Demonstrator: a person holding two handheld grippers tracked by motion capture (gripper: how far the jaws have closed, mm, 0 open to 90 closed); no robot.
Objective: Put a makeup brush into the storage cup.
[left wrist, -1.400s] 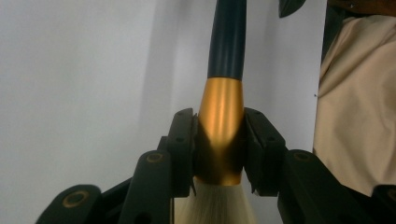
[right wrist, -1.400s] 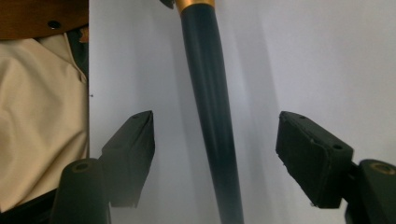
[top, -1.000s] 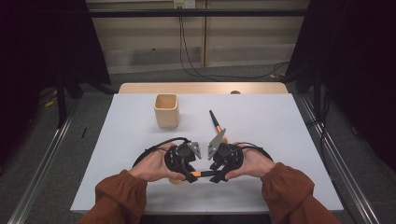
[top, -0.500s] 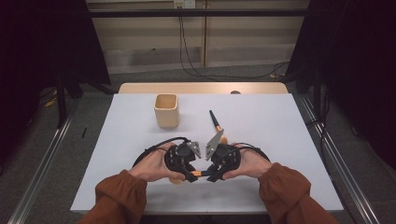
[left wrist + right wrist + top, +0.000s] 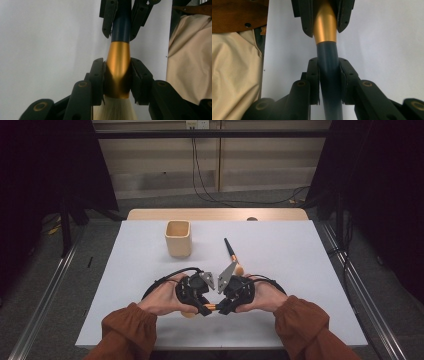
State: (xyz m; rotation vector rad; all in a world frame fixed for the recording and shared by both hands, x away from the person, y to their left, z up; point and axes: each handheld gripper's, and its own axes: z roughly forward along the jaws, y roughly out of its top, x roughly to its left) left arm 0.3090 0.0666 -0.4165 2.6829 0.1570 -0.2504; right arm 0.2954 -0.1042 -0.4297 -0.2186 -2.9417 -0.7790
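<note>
A: Starting at the left, what sits on the worktop (image 5: 300, 250)?

B: A tan square cup (image 5: 178, 238) stands upright on the white surface, well apart from the hands. To its right a second brush (image 5: 232, 254) with a dark handle lies at a slant, just beyond the grippers.

A: And the left gripper (image 5: 117, 75)?

B: It is clamped on the gold ferrule of the makeup brush (image 5: 119, 50); both pads press its sides, and the pale bristles spread out below the jaws toward the camera.

A: Where is that brush overall?

B: Held level between the two hands near the front edge of the worktop, above the surface; from above, a short orange stretch (image 5: 210, 307) shows between the grippers.

A: The right gripper (image 5: 329, 80)?

B: Its jaws have just been closing, and they now pinch the dark blue handle (image 5: 327, 60) right beside the ferrule. The two grippers face each other, tips nearly meeting.
</note>
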